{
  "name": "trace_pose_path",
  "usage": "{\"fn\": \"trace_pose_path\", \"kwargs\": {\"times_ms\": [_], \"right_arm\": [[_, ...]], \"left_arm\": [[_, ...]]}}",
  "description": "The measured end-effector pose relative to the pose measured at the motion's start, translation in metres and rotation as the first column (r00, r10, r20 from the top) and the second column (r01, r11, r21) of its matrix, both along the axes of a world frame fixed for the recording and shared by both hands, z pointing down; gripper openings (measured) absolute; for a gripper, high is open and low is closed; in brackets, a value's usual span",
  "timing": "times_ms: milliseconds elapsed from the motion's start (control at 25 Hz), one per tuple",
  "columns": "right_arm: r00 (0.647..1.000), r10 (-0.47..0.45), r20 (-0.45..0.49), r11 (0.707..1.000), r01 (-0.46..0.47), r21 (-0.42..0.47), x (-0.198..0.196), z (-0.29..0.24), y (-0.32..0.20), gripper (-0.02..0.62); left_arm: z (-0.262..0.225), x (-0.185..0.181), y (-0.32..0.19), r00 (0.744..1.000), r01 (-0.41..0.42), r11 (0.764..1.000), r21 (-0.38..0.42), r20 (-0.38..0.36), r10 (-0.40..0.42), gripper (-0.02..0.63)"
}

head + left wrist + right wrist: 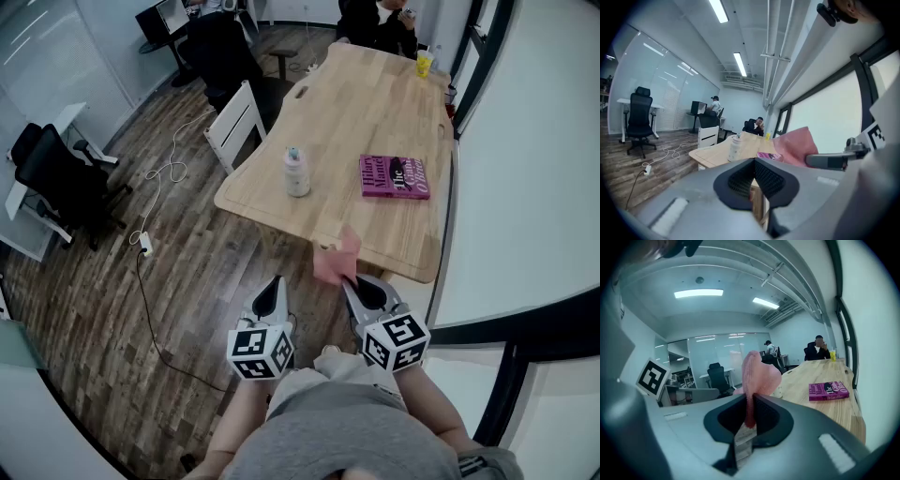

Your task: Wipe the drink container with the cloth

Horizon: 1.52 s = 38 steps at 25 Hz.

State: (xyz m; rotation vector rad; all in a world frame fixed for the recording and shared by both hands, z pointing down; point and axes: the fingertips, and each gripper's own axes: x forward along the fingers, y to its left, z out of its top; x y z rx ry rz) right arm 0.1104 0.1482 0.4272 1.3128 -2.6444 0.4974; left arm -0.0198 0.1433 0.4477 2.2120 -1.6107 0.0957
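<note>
1. Your right claw (349,281) is clamped on the pink cloth (336,258). The cloth is pinched between the pads and the rest stands out past the tips, toward the counter (375,122).
2. Your left claw (275,283) is closed with nothing between its pads. It is held low in front of you, just beside the right one.
3. The bottle (296,172) stands on the counter near its left edge, to the left of the purple book (395,176), with bare wood all round it.
4. Both claws are off the near end of the counter and well apart from the bottle. Nothing touches it.
5. Progress, as I judge it: you have the cloth in hand, and that is all. No wiping has begun. You have yet to reach the bottle, perhaps steady it with the left claw, and rub it down.
6. The bottle is upright, its long axis vertical and its pale cap pointing up. Its side wall faces you, so the cloth can meet it from the front.
</note>
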Motion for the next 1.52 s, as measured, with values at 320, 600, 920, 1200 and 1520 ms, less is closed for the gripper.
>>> {"fn": "trace_pose_path", "kwargs": {"times_ms": [320, 600, 920, 1200, 1520], "right_arm": [[0.999, -0.042, 0.015, 0.999, 0.042, 0.005, -0.014, 0.000, 0.014, 0.028], [0.997, -0.076, 0.005, 0.997, 0.076, 0.010, -0.009, 0.001, 0.001, 0.029], [0.995, -0.102, -0.010, 0.995, 0.102, 0.007, 0.000, 0.005, -0.026, 0.032], [0.995, -0.102, -0.005, 0.995, 0.102, 0.002, 0.007, 0.004, -0.047, 0.034], [0.994, -0.105, 0.004, 0.994, 0.105, 0.001, 0.004, 0.005, -0.080, 0.034]], "left_arm": [[0.004, -0.009, 0.018, 1.000, 0.024, 1.000, -0.005, 0.010, -0.024, 0.000], [0.005, -0.006, 0.008, 0.999, 0.049, 0.999, -0.006, -0.003, -0.049, 0.000], [0.003, 0.005, -0.018, 0.997, 0.074, 0.997, 0.009, -0.008, -0.074, 0.000], [0.004, 0.008, -0.028, 0.996, 0.094, 0.996, 0.001, 0.004, -0.094, 0.000], [0.009, 0.001, -0.046, 0.993, 0.113, 0.994, -0.010, 0.017, -0.113, 0.000]]}}
